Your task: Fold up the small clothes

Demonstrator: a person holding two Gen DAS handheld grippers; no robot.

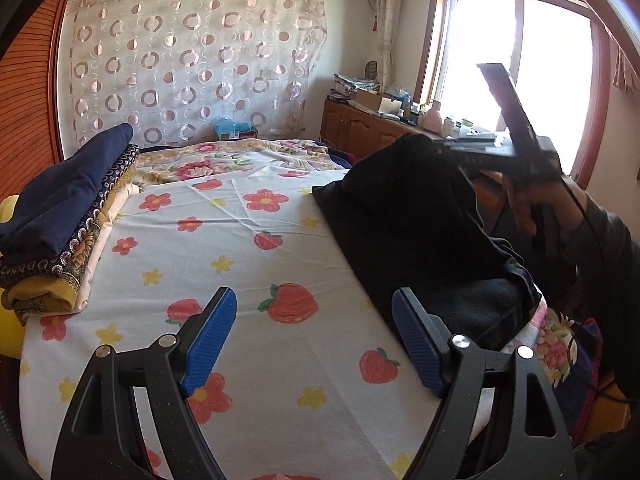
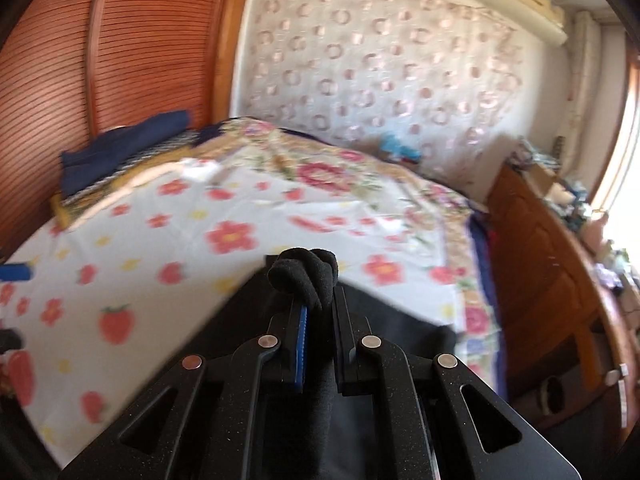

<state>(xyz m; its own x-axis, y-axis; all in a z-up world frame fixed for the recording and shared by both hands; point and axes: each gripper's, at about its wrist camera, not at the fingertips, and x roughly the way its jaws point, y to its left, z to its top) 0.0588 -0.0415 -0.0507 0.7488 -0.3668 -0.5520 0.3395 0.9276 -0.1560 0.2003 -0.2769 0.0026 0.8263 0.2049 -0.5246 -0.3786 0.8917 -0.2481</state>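
One black garment (image 2: 308, 276) between right jaws

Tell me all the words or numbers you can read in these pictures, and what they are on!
There are none that can be read.
Boxes and bottles on the wooden cabinet by the window: any labels are too small and blurred.
Blue packet at the head of the bed: print too small to read.

Matt black knit garment (image 2: 308, 276), ribbed blue rubbery fingers (image 1: 212, 336), cotton-look printed sheet (image 1: 248, 264).
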